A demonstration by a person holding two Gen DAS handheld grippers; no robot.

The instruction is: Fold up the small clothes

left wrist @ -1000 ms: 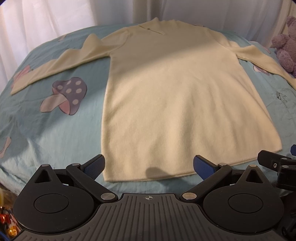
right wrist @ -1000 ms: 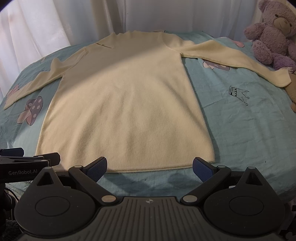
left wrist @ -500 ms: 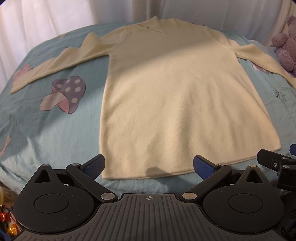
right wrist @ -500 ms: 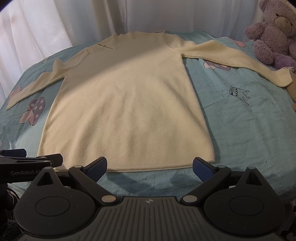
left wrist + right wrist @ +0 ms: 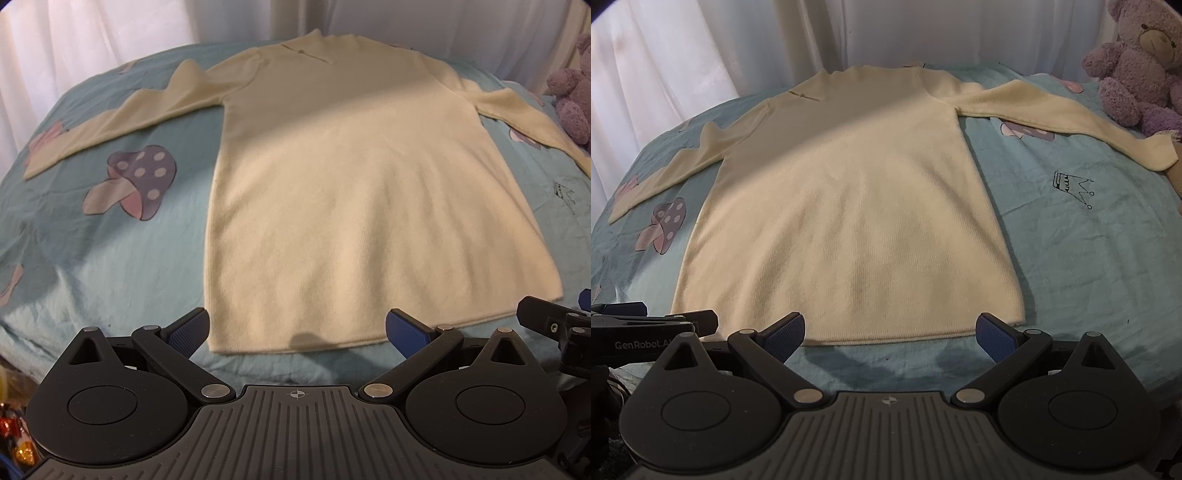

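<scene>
White curtains back a bed (image 5: 92, 258) under a blue sheet printed with mushrooms; in the left wrist view a cream sweater (image 5: 351, 192) lies flat, face down or up I cannot tell, collar at twelve o'clock, sleeves out toward nine and three; the left gripper (image 5: 295, 328) hangs released over the hem at six o'clock, gripping nothing.

From the right wrist view the right gripper (image 5: 888, 330) is likewise spread wide and empty just short of the hem; a purple teddy bear (image 5: 1137, 70) sits at two o'clock beside the far cuff. Folding looks not yet begun; the next move probably calls for pinching the hem corners or a sleeve.
</scene>
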